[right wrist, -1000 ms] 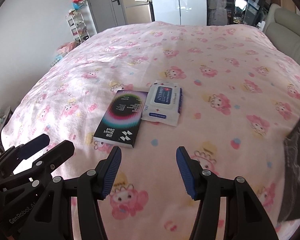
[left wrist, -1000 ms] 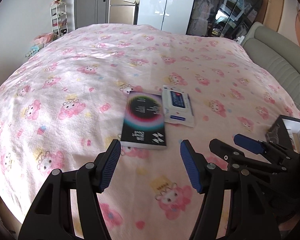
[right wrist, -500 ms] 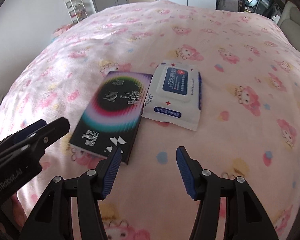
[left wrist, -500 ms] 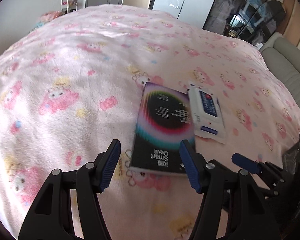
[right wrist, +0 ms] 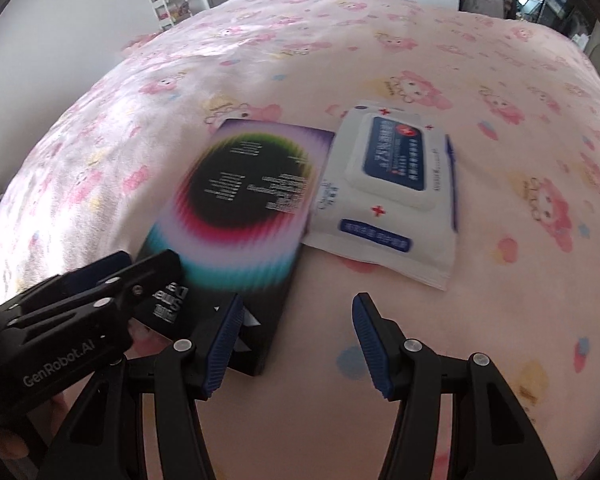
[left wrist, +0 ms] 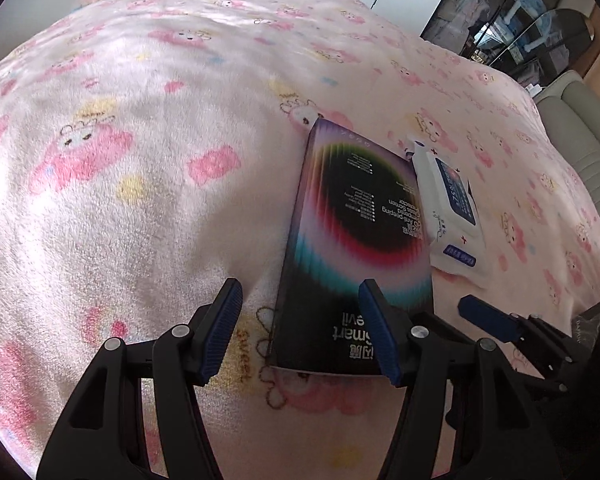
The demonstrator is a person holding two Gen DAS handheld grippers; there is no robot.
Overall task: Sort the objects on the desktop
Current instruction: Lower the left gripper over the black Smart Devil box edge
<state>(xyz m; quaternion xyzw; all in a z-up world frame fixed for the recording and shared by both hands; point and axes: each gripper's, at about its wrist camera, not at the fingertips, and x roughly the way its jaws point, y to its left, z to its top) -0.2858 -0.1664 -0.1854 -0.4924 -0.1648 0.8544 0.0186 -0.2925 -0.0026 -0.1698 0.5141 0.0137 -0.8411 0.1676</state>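
on the pink cartoon-print blanket [left wrist: 148, 168] a black box [left wrist: 356, 232] is seen lying flat beside a wipes pack [right wrist: 396, 196], and with the left gripper [left wrist: 300, 332] spread over its near edge and the right gripper [right wrist: 296, 338] likewise spread, the box's left long side and right edge are best straddled squarely before the fingers are brought together.

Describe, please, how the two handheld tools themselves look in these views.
Both the left tool and right tool are matte black frames with silver screws and ribbed blue pads. The left one's body carries white "GenRobot.AI" lettering.
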